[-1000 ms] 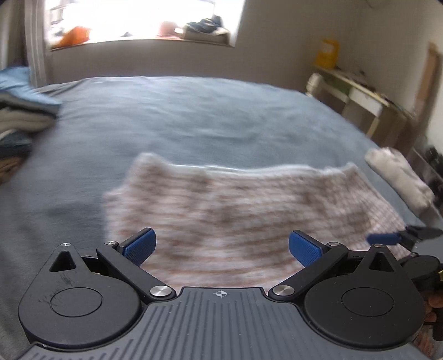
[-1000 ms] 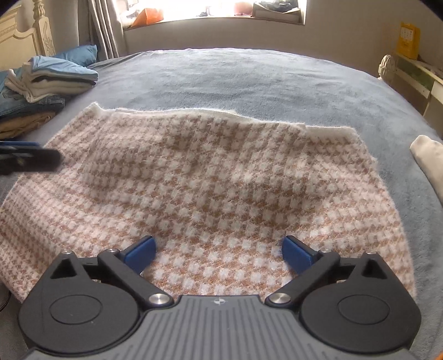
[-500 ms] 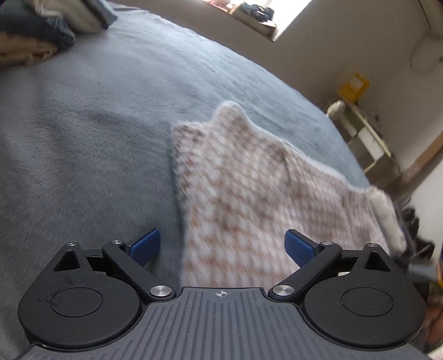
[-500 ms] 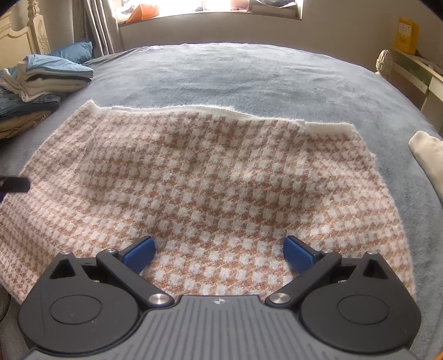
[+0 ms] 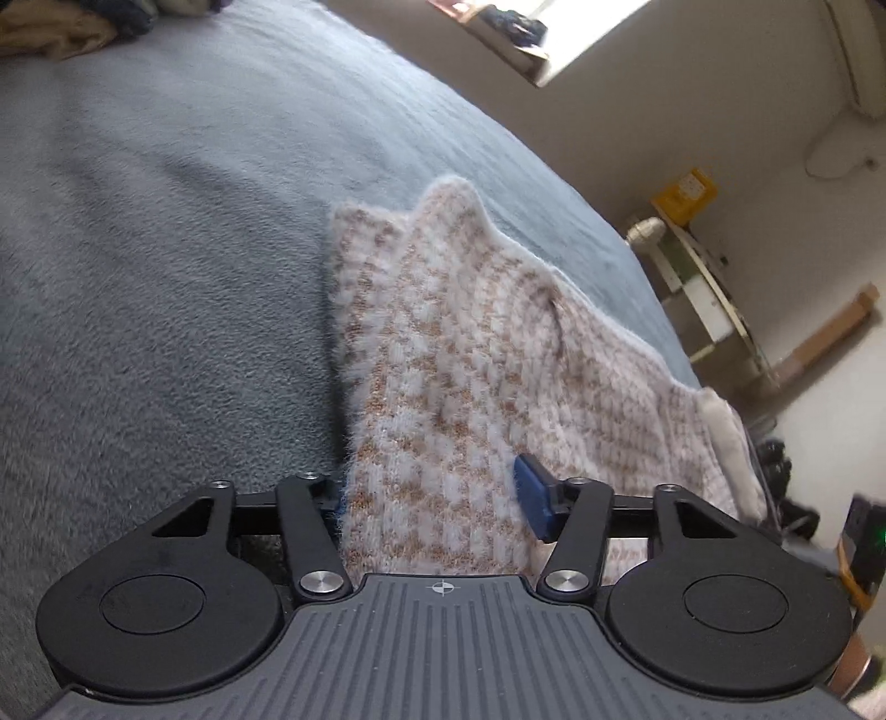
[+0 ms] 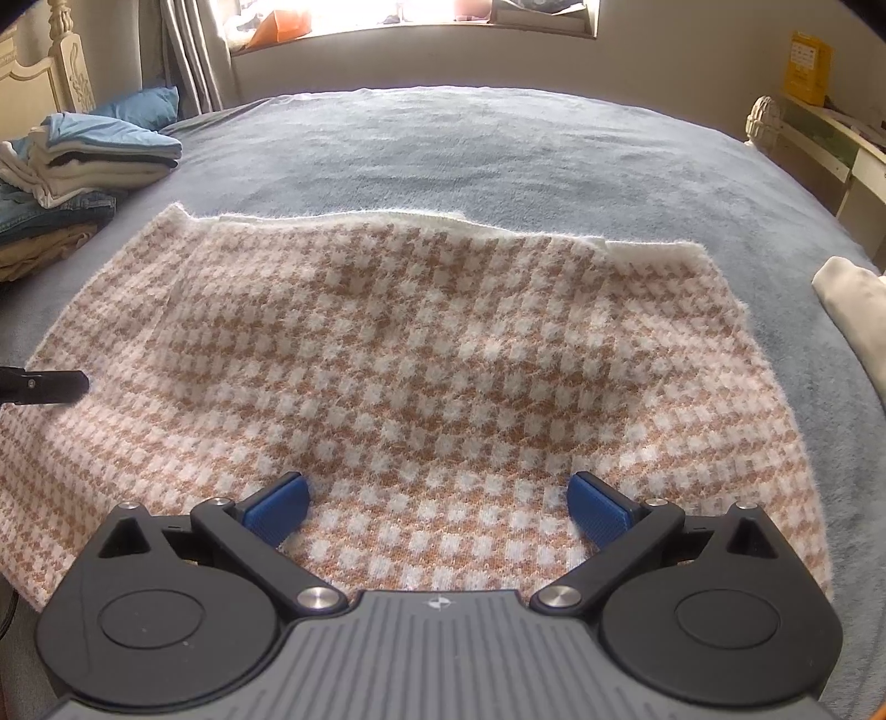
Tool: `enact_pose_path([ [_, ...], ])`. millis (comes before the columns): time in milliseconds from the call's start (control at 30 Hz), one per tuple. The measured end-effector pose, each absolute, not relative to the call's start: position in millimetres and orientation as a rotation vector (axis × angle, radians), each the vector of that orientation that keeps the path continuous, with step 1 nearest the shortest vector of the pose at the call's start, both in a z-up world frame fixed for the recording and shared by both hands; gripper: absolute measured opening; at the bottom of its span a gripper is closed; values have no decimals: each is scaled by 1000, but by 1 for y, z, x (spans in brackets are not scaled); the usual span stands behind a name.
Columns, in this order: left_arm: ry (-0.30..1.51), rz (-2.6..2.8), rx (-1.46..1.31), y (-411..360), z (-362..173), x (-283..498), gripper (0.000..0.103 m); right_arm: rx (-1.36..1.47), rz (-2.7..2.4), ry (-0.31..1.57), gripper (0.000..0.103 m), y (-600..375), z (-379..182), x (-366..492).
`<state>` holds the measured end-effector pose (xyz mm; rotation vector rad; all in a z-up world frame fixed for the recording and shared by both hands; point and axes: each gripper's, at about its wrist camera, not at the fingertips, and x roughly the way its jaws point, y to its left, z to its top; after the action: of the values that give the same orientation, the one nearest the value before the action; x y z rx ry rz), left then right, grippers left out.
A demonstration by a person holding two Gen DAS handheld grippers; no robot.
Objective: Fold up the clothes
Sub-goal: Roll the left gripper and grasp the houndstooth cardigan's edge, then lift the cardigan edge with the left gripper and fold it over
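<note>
A fuzzy tan-and-white houndstooth sweater (image 6: pixel 415 360) lies spread flat on the grey-blue bed (image 6: pixel 498 155). My left gripper (image 5: pixel 432 493) is down at the sweater's (image 5: pixel 470 360) left side edge, tilted, and its jaws are closing with the edge of the knit between them. One blue pad (image 5: pixel 531 498) shows against the fabric; the other is hidden behind the fuzzy edge. In the right wrist view a black tip of the left gripper (image 6: pixel 44 386) pokes in at the left. My right gripper (image 6: pixel 437 504) hovers open over the sweater's near hem with nothing pinched.
A stack of folded clothes (image 6: pixel 83 166) sits at the bed's far left by a blue pillow (image 6: pixel 144 105). A cream folded garment (image 6: pixel 853 310) lies at the right edge. A shelf unit (image 5: pixel 703 277) stands beyond the bed, and a window sill (image 6: pixel 415 27) runs behind.
The left gripper dropped and rolled toward the sweater's left edge, and its jaws narrowed around that edge. The right gripper kept still.
</note>
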<state>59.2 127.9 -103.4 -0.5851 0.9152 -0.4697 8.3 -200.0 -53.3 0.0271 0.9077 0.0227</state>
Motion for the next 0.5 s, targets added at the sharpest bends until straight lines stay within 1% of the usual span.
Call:
enact_pose_path([
  [33,920,-462,-594,128,-101,60,37,28,23,905,103,-200,-53,8],
  [133,930,-480,-594,129,-78,61,27,32,25,896,103,-201,-54,7],
  [233,926,-548,-605,121,-42,61,23,23,28,884,103,-200,-54,5],
  [400,941,-668,-559,82,17,62,22,1,40,857,103,-200,-56,2],
  [500,967,-742,-519,46,40,66,22,-8,55,834,103,-203,-57,-1],
])
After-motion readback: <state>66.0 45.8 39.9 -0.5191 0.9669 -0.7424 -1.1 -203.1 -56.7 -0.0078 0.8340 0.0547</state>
